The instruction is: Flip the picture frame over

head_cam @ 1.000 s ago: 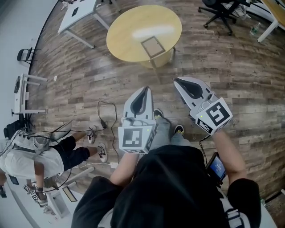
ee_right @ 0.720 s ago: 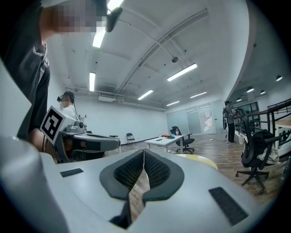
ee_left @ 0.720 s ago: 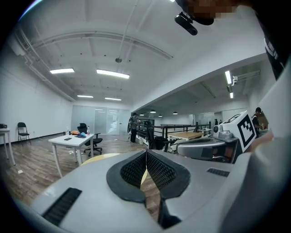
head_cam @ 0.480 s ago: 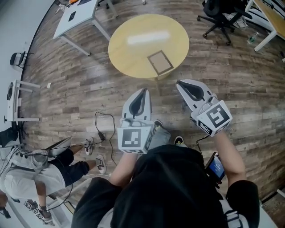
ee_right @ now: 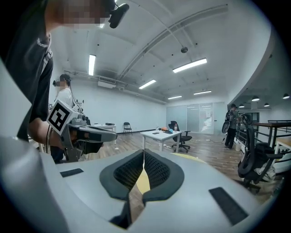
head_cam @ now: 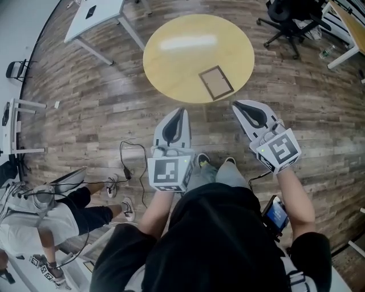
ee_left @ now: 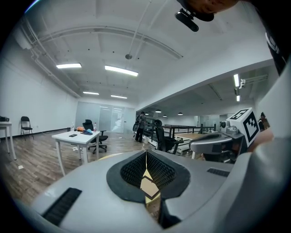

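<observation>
The picture frame (head_cam: 216, 82) lies flat on the round yellow table (head_cam: 188, 63), near the table's edge closest to me; it is a thin dark rim round a tan panel. My left gripper (head_cam: 181, 111) and right gripper (head_cam: 238, 105) are held side by side over the wooden floor, just short of the table and apart from the frame. In the left gripper view the left gripper (ee_left: 146, 157) has its ribbed pads closed together, with a sliver of the frame (ee_left: 149, 185) showing in the slit below. The right gripper (ee_right: 143, 157) looks the same, shut on nothing.
A white desk (head_cam: 94, 14) stands at the far left and a black office chair (head_cam: 288, 20) at the far right. A cable (head_cam: 128, 157) trails on the floor to my left, beside a person (head_cam: 51, 211) low down. Another person (ee_right: 232, 119) stands far off.
Both grippers have moved forward toward the table, which with the frame now sits closer in the head view. Both stay shut and empty.
</observation>
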Available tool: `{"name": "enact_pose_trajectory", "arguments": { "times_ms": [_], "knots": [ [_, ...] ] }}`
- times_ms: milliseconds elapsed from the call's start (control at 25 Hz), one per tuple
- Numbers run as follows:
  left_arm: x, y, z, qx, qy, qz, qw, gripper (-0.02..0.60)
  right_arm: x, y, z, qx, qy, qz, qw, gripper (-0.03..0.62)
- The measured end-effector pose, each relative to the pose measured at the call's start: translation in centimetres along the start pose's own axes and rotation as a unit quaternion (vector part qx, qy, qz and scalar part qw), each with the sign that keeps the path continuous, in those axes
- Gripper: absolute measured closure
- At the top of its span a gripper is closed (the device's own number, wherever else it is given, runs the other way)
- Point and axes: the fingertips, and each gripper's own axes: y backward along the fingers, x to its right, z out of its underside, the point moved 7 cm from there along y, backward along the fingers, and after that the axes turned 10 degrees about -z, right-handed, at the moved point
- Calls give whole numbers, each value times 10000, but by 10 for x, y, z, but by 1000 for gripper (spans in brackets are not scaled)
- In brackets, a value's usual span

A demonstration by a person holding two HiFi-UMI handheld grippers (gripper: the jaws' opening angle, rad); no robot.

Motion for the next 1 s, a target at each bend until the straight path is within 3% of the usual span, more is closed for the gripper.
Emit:
{"name": "enact_pose_trajectory", "arguments": {
  "times_ms": [320,560,720,1000],
  "knots": [
    [1,-38,-2,-34,29,60,10000,558,30,-11,13,-319,296,-70,9990,574],
    [12,-96,-13,-166,-40,-72,9998,558,87,-20,20,-705,825,-363,9934,574],
    [21,-138,-23,-88,40,-216,9997,558,125,-35,29,-971,1062,-794,9864,574],
    [22,-178,-12,-158,-67,-546,9984,558,150,-77,74,-1363,1246,-1774,9667,572]
  ]
}}
